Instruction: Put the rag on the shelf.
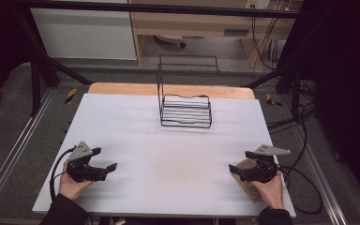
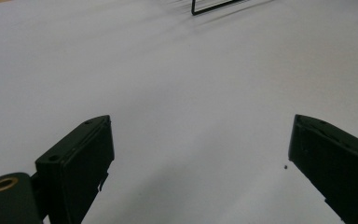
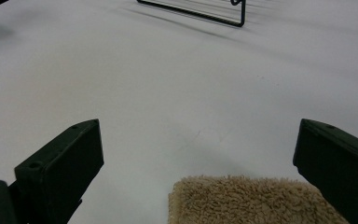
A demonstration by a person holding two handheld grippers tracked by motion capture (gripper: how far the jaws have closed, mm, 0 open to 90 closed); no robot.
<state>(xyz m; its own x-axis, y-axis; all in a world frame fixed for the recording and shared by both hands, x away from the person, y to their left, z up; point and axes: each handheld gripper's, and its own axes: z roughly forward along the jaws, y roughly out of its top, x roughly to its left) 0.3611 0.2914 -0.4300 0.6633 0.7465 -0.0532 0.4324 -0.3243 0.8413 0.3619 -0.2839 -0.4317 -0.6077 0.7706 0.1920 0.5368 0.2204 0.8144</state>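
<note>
With right gripper (image 3: 198,154) spread wide above beige towel (image 3: 251,200), risks snagging just one loose layer.

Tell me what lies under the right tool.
Under the right tool lies a folded beige towel on the white table, its near edge between the open jaws. In the high view, hand and tool cover most of it, so its full extent can't be told.

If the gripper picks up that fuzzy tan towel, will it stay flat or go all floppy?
The folded tan terry-cloth towel would probably droop, since its looped pile looks soft. It likely weighs little and should not slip much, because the fuzzy surface gives grip. The right gripper is open above it, so a pinched edge may unfold.
</note>
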